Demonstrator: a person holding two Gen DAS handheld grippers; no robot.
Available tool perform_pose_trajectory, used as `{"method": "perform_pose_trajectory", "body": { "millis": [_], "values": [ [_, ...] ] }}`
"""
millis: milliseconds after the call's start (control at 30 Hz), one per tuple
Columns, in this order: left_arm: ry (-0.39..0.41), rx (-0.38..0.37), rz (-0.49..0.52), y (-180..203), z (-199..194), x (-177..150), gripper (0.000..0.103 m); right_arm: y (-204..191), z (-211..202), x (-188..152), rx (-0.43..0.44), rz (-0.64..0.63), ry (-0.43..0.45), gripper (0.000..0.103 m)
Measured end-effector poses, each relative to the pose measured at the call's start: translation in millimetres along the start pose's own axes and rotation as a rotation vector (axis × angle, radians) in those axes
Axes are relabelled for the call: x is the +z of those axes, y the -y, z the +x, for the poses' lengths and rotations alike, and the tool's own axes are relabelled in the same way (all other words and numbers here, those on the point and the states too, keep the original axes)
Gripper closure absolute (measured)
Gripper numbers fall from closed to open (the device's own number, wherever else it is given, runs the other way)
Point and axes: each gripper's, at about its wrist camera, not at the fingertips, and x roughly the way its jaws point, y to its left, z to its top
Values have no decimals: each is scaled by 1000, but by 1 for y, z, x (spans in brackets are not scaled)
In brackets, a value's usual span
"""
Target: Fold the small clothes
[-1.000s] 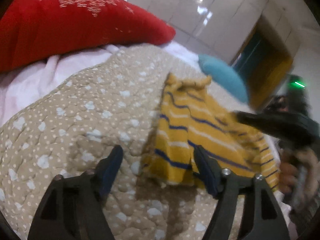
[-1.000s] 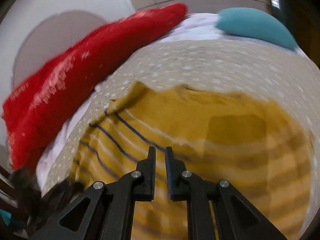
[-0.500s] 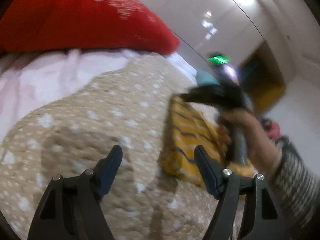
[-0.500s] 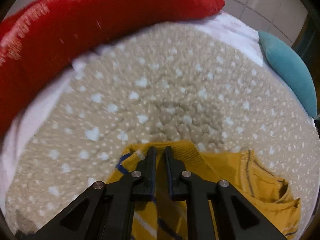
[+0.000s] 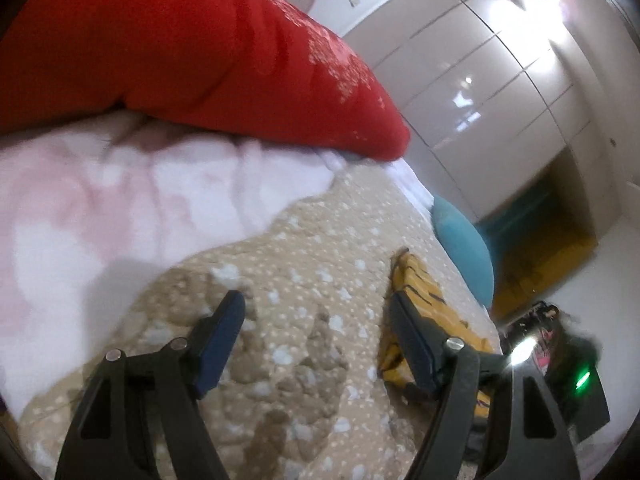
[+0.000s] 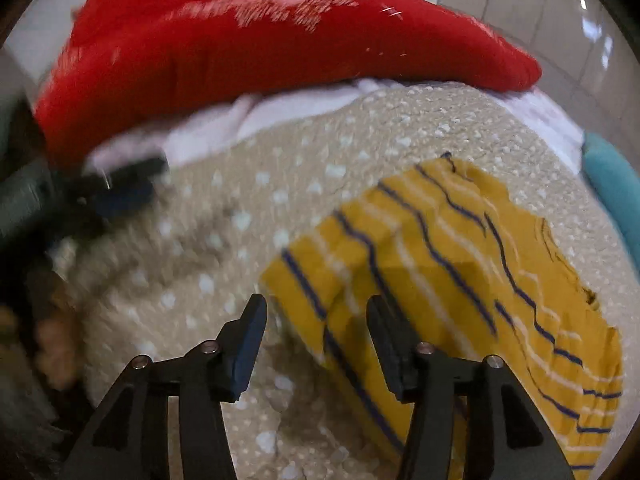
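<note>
A small yellow garment with navy and white stripes (image 6: 460, 264) lies folded on the beige dotted quilt (image 6: 280, 184). My right gripper (image 6: 316, 320) is open and empty, just above the garment's near left corner. In the left wrist view the garment (image 5: 424, 300) shows as a narrow strip at the right, behind my right-hand finger. My left gripper (image 5: 316, 320) is open and empty over bare quilt (image 5: 304, 264), to the left of the garment. It also shows blurred at the left of the right wrist view (image 6: 120, 192).
A big red pillow (image 5: 180, 52) and a pale pink sheet (image 5: 120, 200) lie behind the quilt. A teal cushion (image 5: 464, 244) sits at the bed's far right edge. Glossy wardrobe doors (image 5: 500, 80) stand beyond.
My right gripper has let go of the garment, opened, and drawn back toward the near corner. The garment now lies folded over. My left gripper has swung left, away from the garment.
</note>
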Motion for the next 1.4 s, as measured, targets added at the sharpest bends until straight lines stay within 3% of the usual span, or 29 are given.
{"method": "perform_pose_trajectory", "body": {
  "millis": [100,200,267,300,333,667,767,933,1033,1167,1200,1233,1267,1333,1400],
  "values": [
    [10,22,-19,-7,-13,-2,30,-17,25,-3,-145,-86,-10,47],
    [19,47,-28,-10,-23,-5,29,-37,40,5,-299,-193,36,50],
    [13,59,-26,-8,-28,-7,29,-45,51,14,-358,-223,45,66],
    [8,64,-24,-8,-31,-9,29,-43,56,18,-364,-203,34,80],
    [2,68,-21,-6,-35,-11,29,-40,60,21,-376,-172,27,83],
    [-73,113,103,32,-53,-41,29,20,5,30,-215,126,128,87],
    [-96,120,140,43,-56,-47,29,28,12,24,-57,152,63,80],
    [-147,126,246,69,-49,-47,29,53,-33,-12,21,246,183,77],
    [-177,135,340,92,-32,-49,28,103,-64,-45,-27,398,254,73],
    [-248,122,453,128,11,-60,28,198,-56,-108,-133,623,155,73],
    [-266,113,471,135,22,-63,28,220,-50,-127,-202,659,111,76],
    [-286,110,492,144,35,-65,28,239,-49,-144,-279,685,82,89],
    [-293,109,505,149,44,-66,28,262,-55,-167,-307,730,108,103],
    [-302,105,544,159,66,-66,28,291,-66,-190,-263,831,146,103],
    [-311,171,582,162,93,-64,28,298,-72,-194,-240,870,158,103]
  ]
}}
